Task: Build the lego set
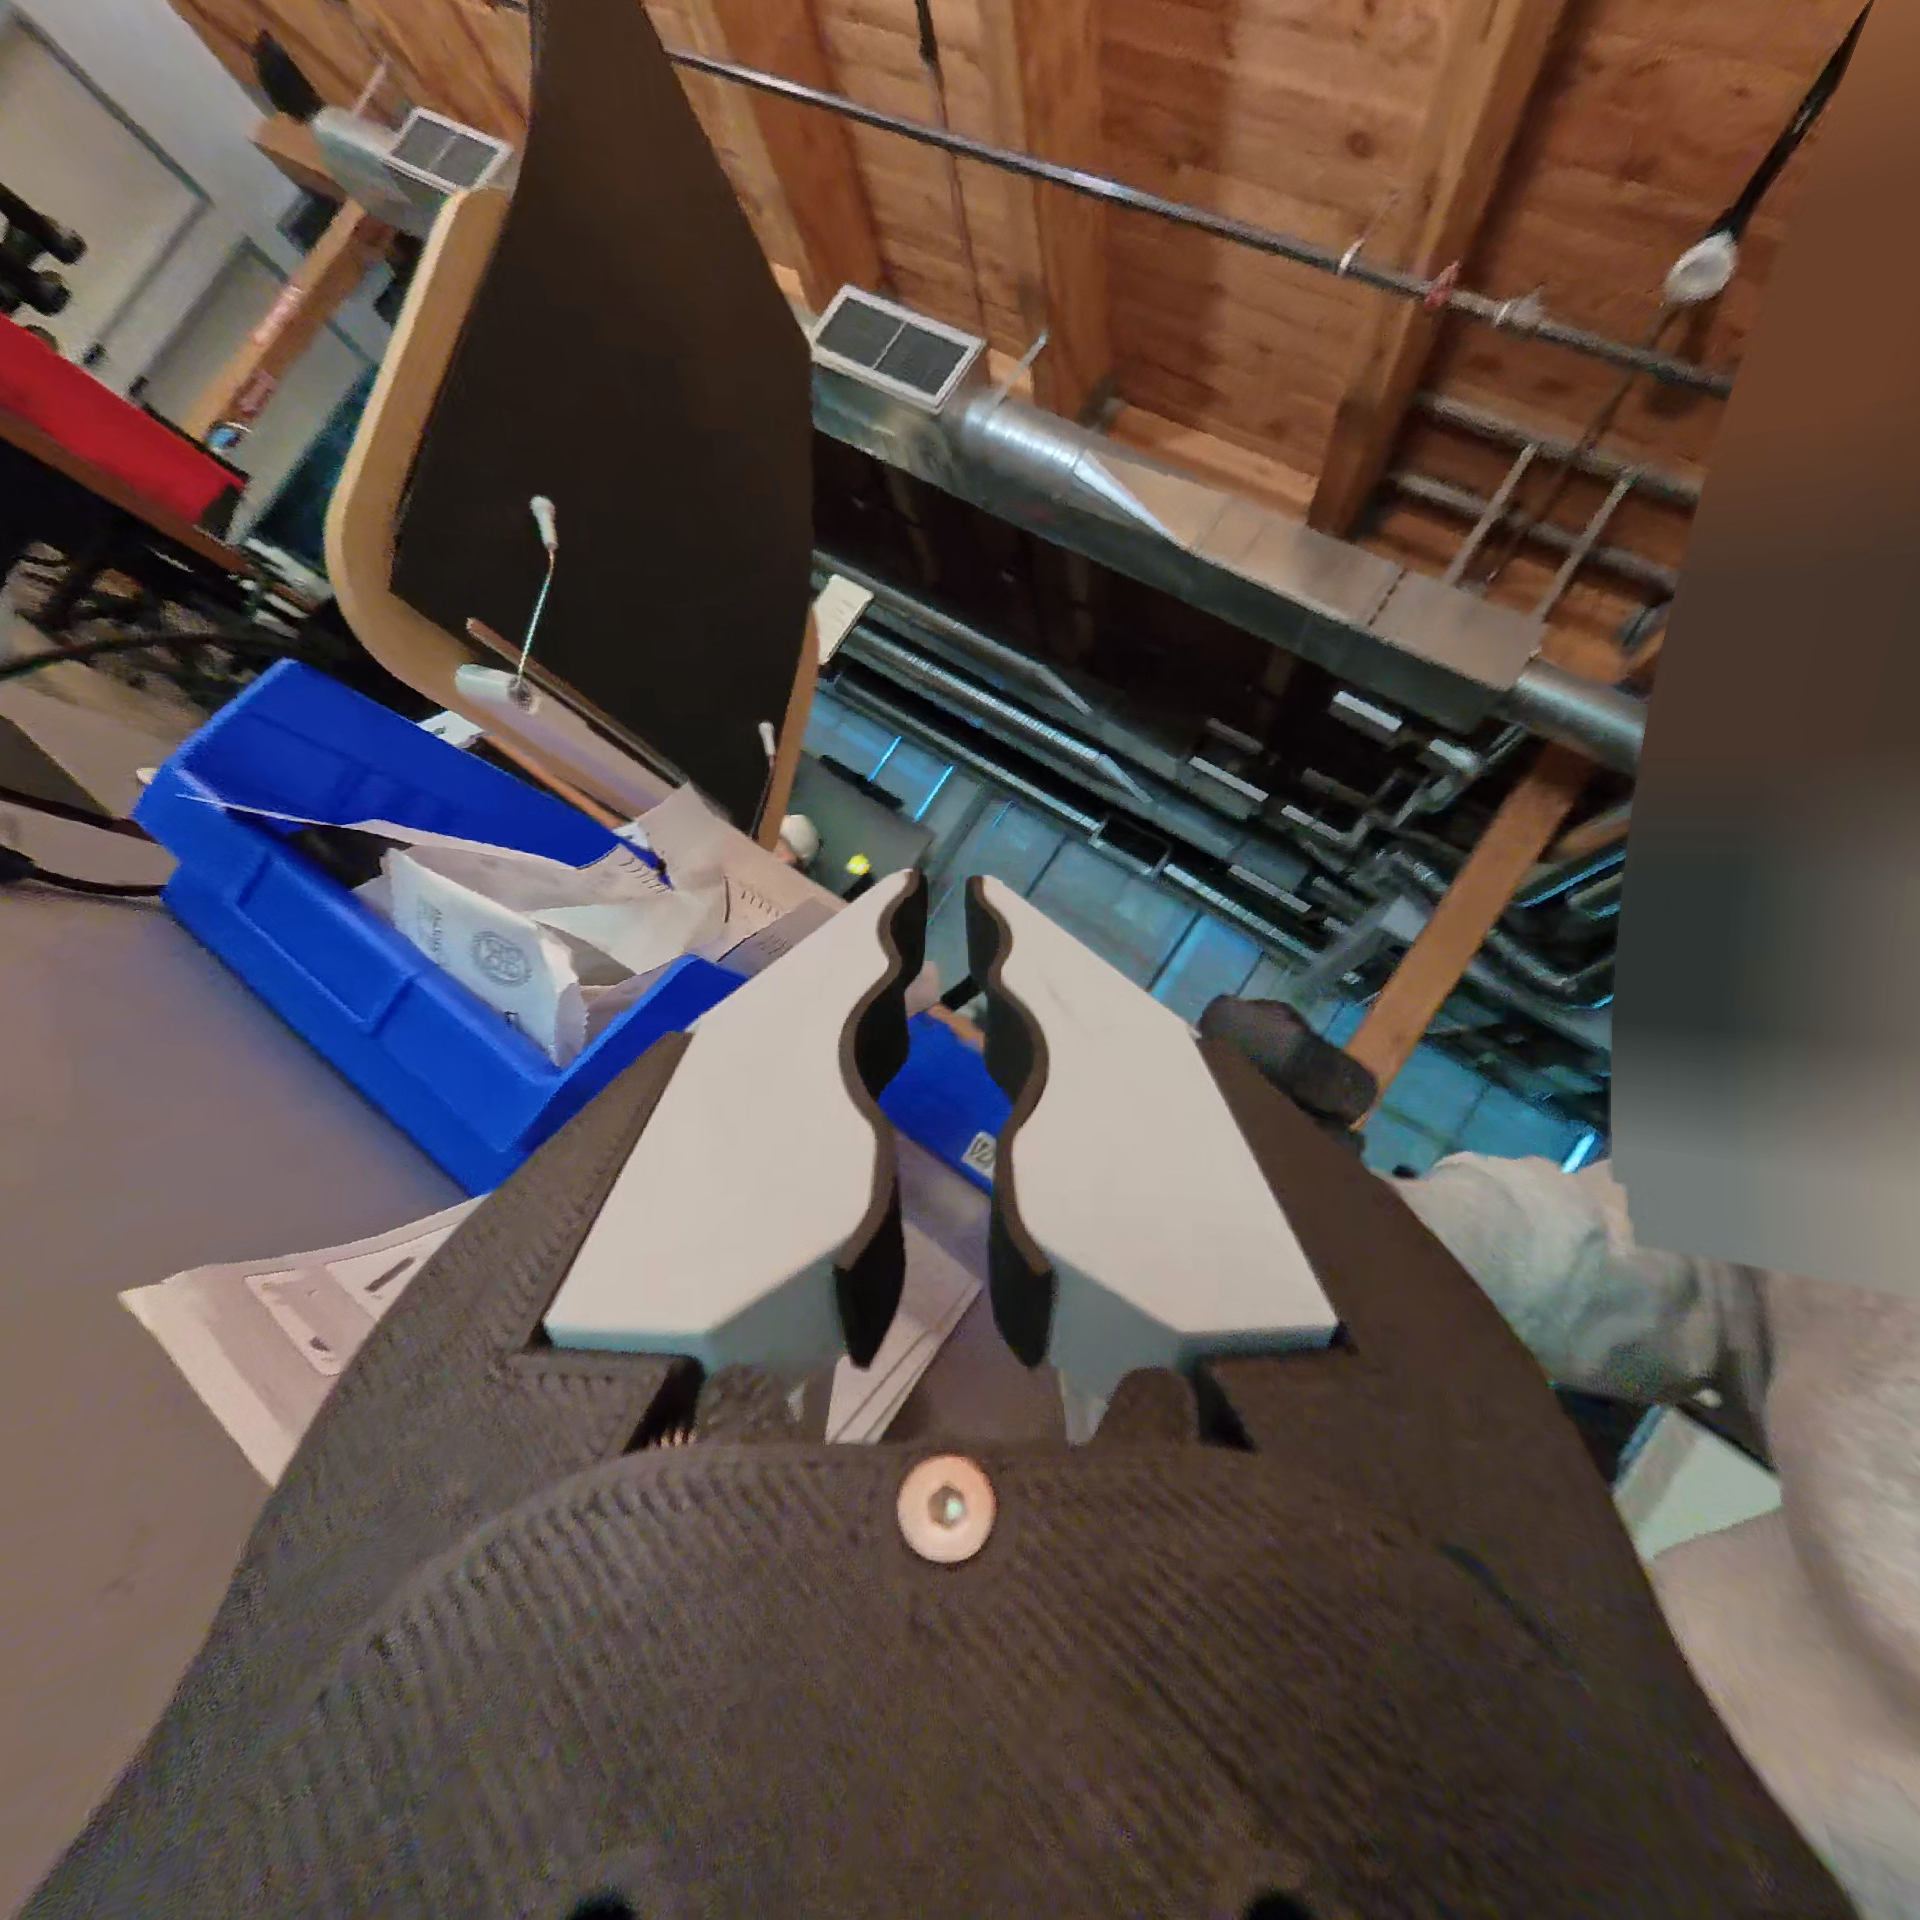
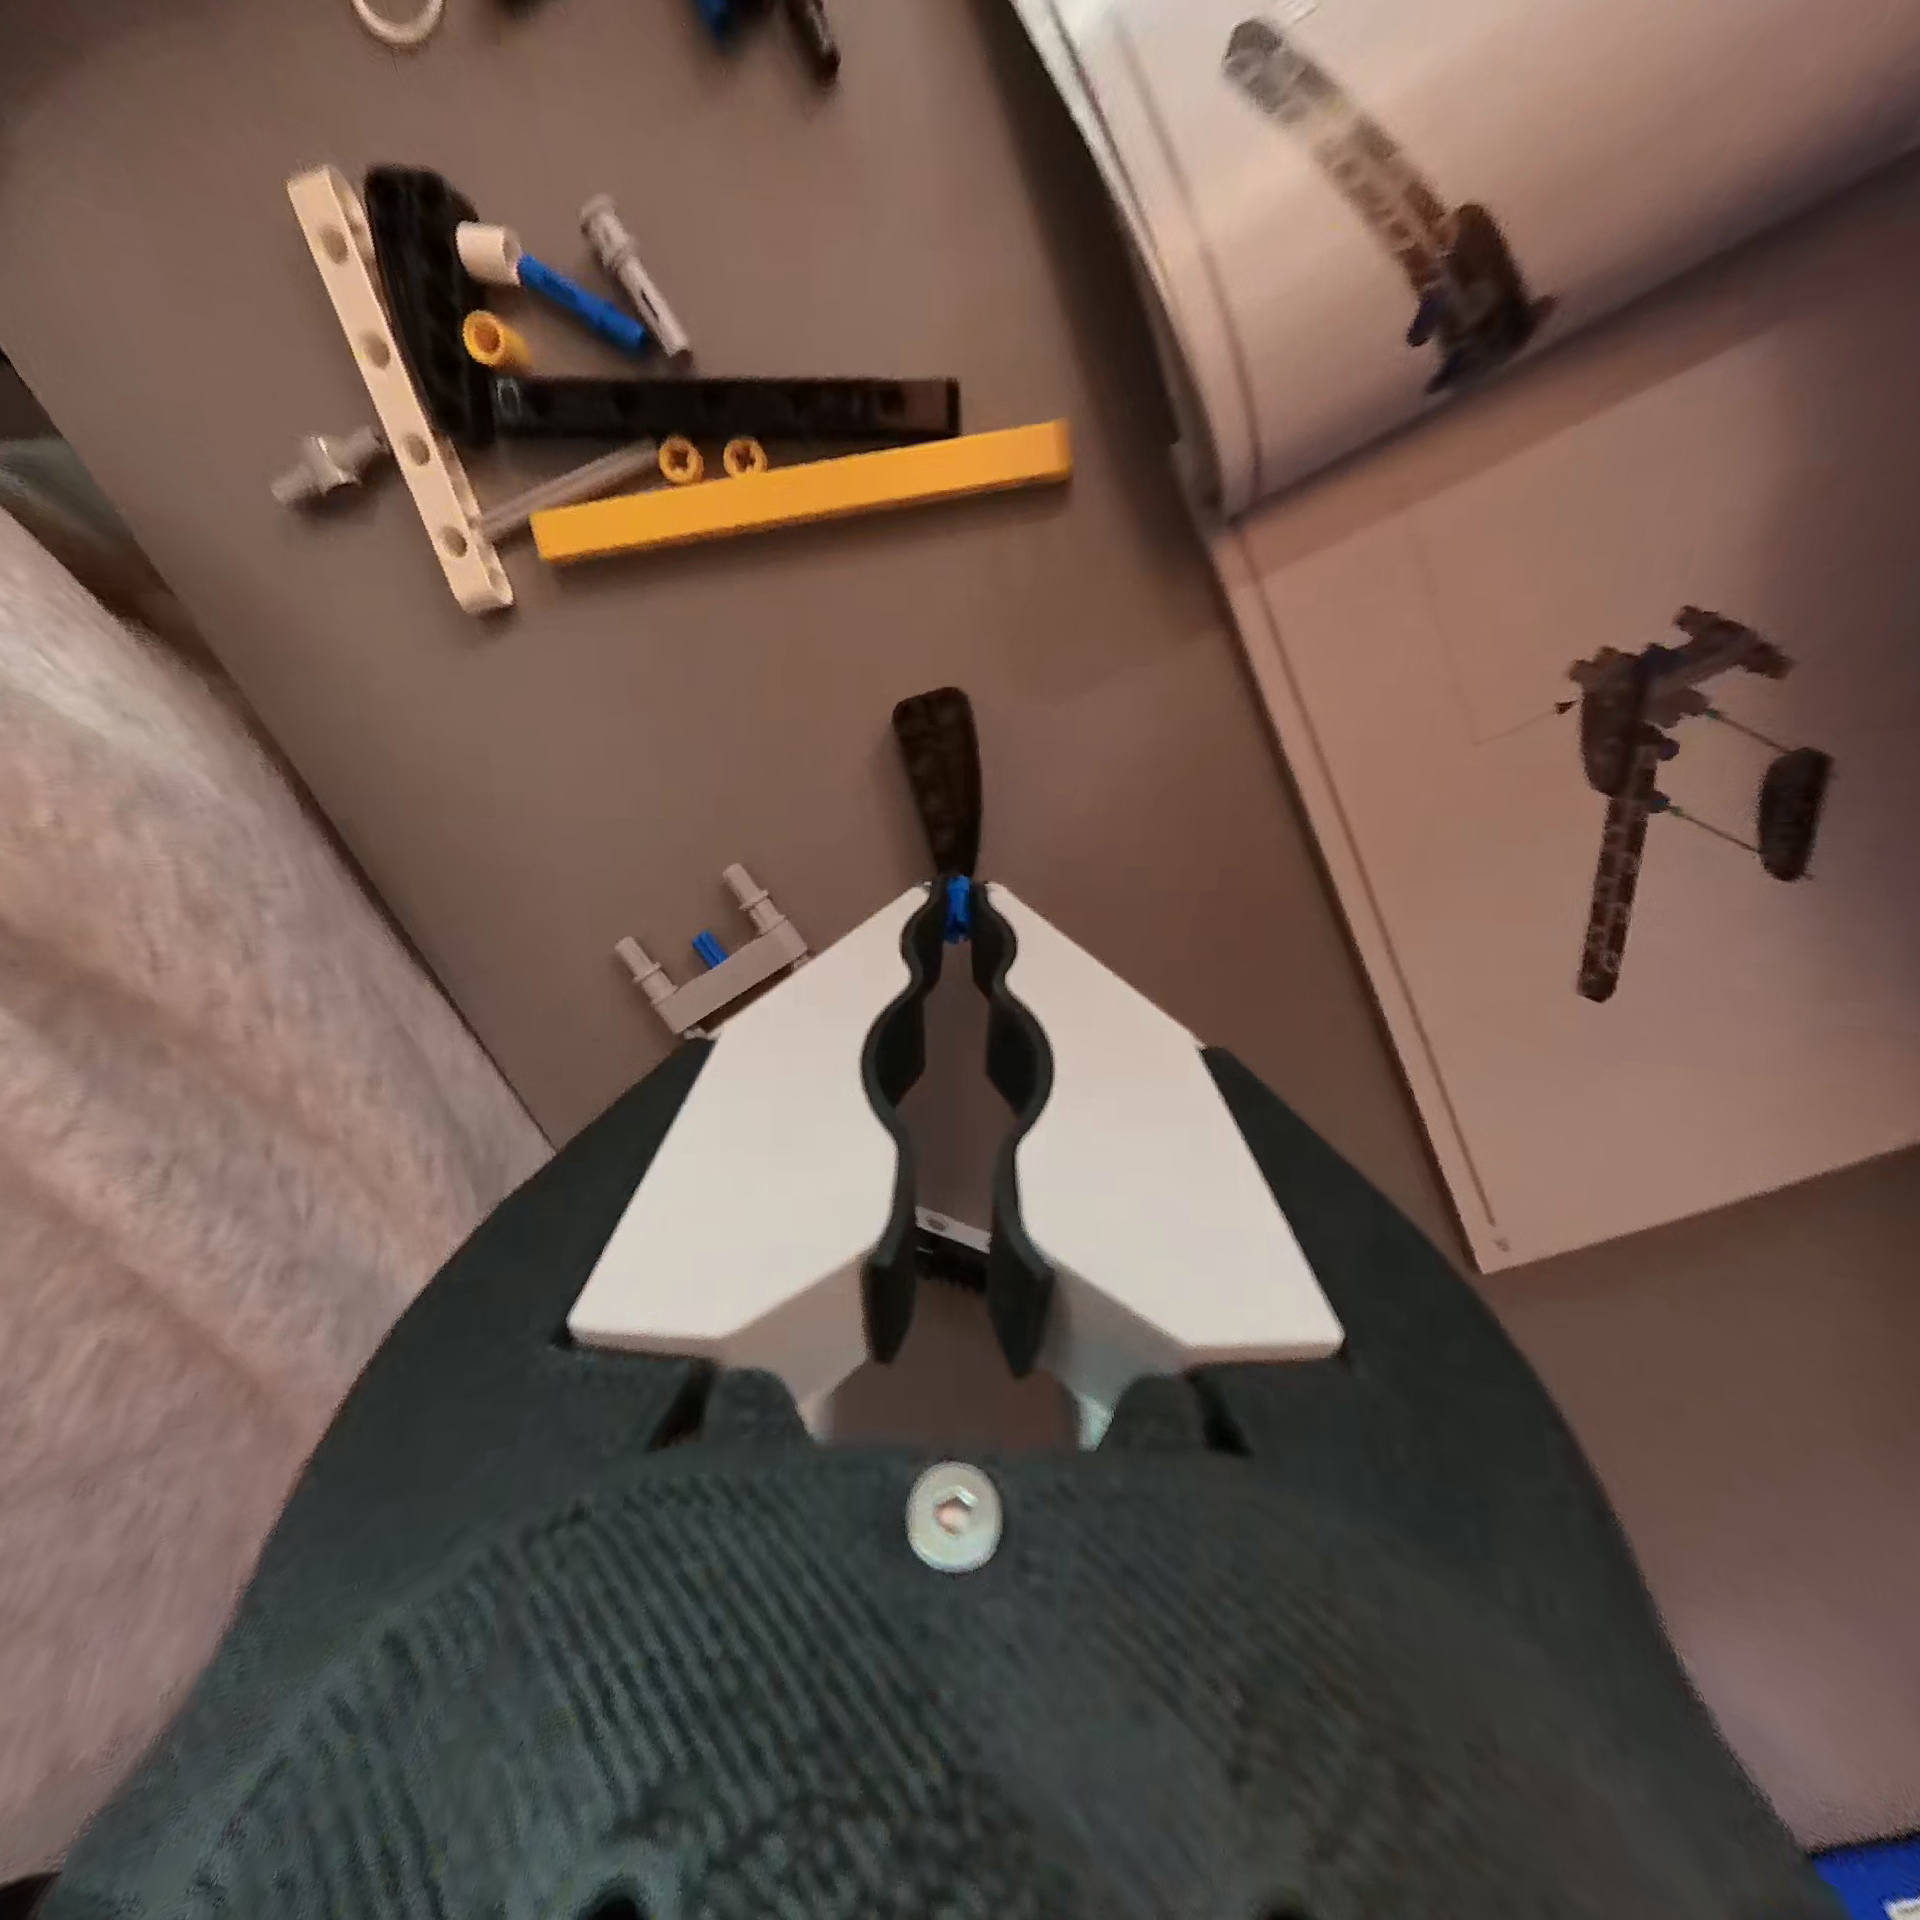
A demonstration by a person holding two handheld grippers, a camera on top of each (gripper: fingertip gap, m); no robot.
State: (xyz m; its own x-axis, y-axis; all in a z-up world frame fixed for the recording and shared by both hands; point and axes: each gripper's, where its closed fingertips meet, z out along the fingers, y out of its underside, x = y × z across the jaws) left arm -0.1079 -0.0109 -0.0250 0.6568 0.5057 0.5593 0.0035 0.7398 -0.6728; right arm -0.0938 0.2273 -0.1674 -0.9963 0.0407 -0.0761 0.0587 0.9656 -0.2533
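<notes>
In the right wrist view my right gripper (image 2: 956, 906) is shut on a small blue pin (image 2: 957, 912) at its fingertips, above the grey table. A black beam (image 2: 940, 774) lies just beyond the tips. A grey connector with pins (image 2: 717, 961) lies to the left of the fingers. Farther off lie a yellow beam (image 2: 800, 490), a long black beam (image 2: 727, 405), a white beam (image 2: 400, 390) and small blue, yellow and grey pieces. In the left wrist view my left gripper (image 1: 945, 894) is tilted up off the table, its jaws a narrow gap apart with nothing between them.
An open instruction booklet (image 2: 1558, 727) lies on the right of the table. A blue bin (image 1: 416, 935) with paper bags sits on the table, with a chair (image 1: 582, 416) behind it. A person's light sleeve (image 2: 156, 987) runs along the left edge.
</notes>
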